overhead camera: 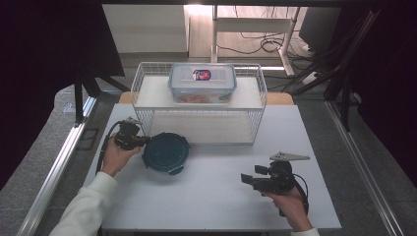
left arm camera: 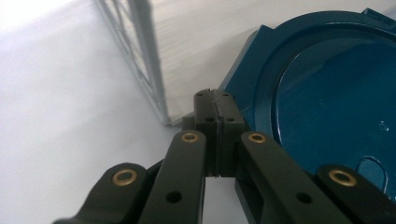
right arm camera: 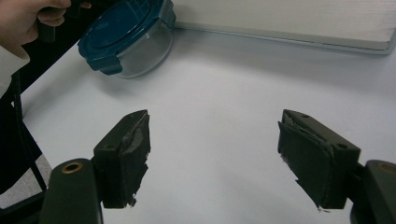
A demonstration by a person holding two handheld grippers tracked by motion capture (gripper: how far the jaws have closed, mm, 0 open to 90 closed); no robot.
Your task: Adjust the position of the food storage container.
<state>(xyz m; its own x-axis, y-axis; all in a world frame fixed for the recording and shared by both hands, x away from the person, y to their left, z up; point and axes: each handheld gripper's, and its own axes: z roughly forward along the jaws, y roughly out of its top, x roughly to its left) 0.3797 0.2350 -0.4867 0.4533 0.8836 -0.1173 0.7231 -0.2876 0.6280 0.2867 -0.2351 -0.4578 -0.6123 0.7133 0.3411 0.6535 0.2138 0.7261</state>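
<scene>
A round glass container with a dark teal clip-on lid [overhead camera: 166,152] stands on the white table, left of centre, just in front of the wire rack. My left gripper [overhead camera: 144,141] lies level at the lid's left edge. In the left gripper view its pads [left arm camera: 215,100] are pressed flat together, shut, with nothing visible between them, right beside a latch of the teal lid [left arm camera: 336,102]. My right gripper [overhead camera: 247,179] rests at the front right of the table, apart from everything. In the right gripper view it [right arm camera: 215,154] stands open over bare table, with the container [right arm camera: 126,32] far off at the upper left.
A white wire rack [overhead camera: 256,123] with two shelves stands at the back of the table [overhead camera: 211,201]. On its top shelf is a clear rectangular box with a blue-grey lid [overhead camera: 202,82]. Past the table are a metal rail at the left, chair legs and cables.
</scene>
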